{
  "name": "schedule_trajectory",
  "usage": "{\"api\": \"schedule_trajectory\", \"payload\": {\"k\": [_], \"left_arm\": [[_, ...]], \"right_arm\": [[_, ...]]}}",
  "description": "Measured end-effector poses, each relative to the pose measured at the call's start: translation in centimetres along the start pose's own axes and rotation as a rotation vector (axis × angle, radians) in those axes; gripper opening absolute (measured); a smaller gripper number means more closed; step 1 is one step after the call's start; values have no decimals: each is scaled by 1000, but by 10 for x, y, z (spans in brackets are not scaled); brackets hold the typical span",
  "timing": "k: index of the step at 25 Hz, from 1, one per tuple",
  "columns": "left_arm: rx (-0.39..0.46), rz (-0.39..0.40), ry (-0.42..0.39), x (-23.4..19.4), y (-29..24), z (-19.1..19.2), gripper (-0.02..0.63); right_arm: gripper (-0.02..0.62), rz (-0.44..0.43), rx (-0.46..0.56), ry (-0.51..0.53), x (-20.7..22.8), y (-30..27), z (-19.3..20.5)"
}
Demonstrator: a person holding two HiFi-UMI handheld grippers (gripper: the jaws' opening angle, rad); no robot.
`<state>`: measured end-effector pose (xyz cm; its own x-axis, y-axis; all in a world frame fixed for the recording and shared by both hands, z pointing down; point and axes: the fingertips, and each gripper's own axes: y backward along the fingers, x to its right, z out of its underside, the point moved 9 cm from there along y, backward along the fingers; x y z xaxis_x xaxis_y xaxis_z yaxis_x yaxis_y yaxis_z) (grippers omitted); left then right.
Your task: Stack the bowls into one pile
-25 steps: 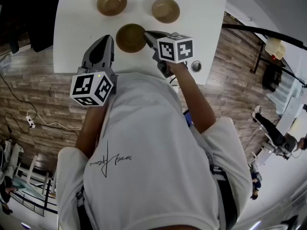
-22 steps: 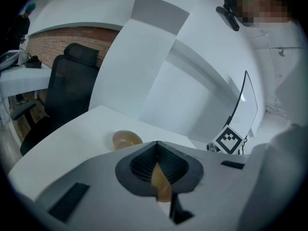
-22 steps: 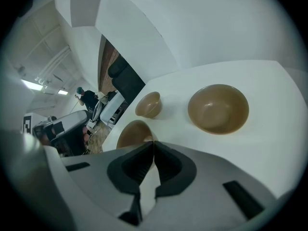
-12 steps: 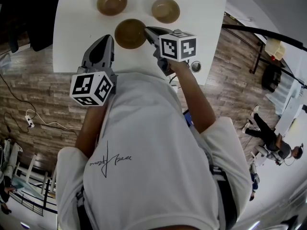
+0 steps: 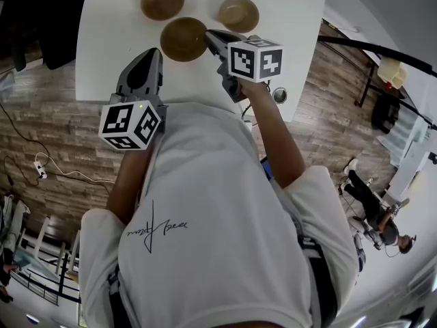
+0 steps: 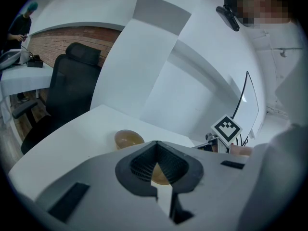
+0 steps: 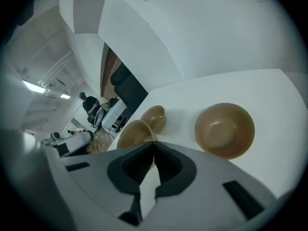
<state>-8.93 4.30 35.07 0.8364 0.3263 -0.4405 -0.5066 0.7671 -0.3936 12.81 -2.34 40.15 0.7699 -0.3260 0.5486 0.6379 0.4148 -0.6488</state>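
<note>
Three brown bowls are on the white table (image 5: 102,60). In the head view one bowl (image 5: 162,1) stands at the far left and another (image 5: 238,14) at the far right. My right gripper (image 5: 208,35) is shut on the right rim of the third bowl (image 5: 183,39), just in front of the far-left bowl. The right gripper view shows its jaws (image 7: 154,142) closed at that rim (image 7: 132,134), with the far-right bowl (image 7: 224,130) beside. My left gripper (image 5: 153,53) is shut and holds nothing, near the table's front edge, short of the held bowl (image 6: 161,173).
A small round metal fitting (image 5: 278,94) sits at the table's near right corner. A black office chair (image 6: 72,90) stands off the table's left side. Cables lie on the wood floor (image 5: 41,169) at the left. People stand in the background (image 5: 372,210).
My right gripper has moved away from me and slightly left with the bowl, bringing it close to the far-left bowl. The left gripper has stayed where it was.
</note>
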Motion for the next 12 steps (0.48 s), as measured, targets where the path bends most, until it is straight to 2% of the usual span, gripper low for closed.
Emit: {"api": "schedule_trajectory", "payload": {"k": [12], "left_arm": [[-2,-10,-2,-3,0,-1,8]], "right_arm": [[15,-17,21,19,-6,-12,-24]]}}
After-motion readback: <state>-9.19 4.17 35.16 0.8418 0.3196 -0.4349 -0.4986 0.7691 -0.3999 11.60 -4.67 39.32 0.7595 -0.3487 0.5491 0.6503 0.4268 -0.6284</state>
